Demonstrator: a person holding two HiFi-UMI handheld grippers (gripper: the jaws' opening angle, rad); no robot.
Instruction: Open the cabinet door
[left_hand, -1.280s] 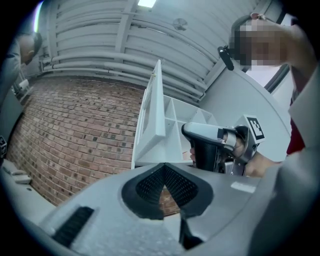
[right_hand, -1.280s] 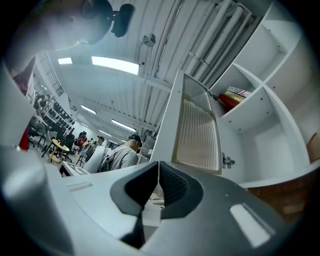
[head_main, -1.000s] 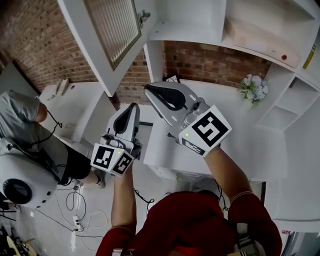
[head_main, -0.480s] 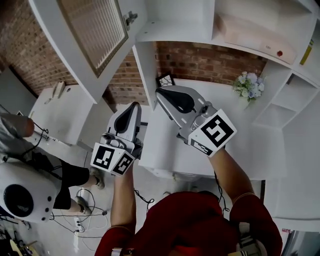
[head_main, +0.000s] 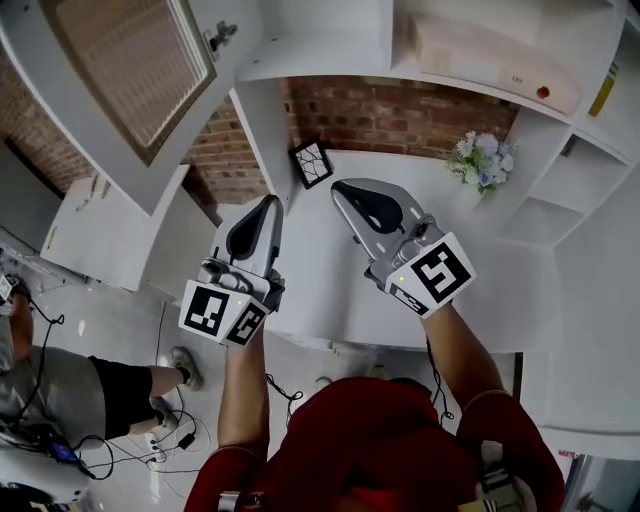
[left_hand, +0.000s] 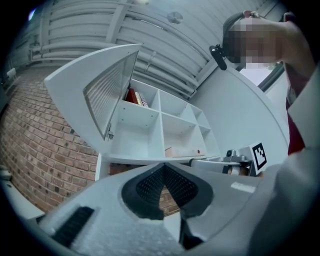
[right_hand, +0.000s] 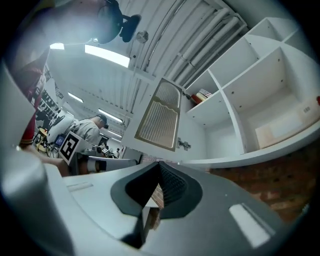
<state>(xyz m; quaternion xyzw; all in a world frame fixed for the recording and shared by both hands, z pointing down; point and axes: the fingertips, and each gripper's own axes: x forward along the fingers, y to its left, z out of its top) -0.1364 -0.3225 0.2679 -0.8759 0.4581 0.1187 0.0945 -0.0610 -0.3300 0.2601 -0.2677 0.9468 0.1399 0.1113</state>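
Both forearms reach forward side by side over the white counter (head_main: 480, 260), each tool tipped slightly upward. The left gripper (head_main: 270, 202) and the right gripper (head_main: 340, 187) have their jaws pressed together on nothing. The cabinet door (head_main: 125, 70) stands swung open at upper left, well apart from both

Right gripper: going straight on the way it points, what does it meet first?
Likely the brick wall below the cabinet, seen just beyond the shut right gripper; depth unclear.
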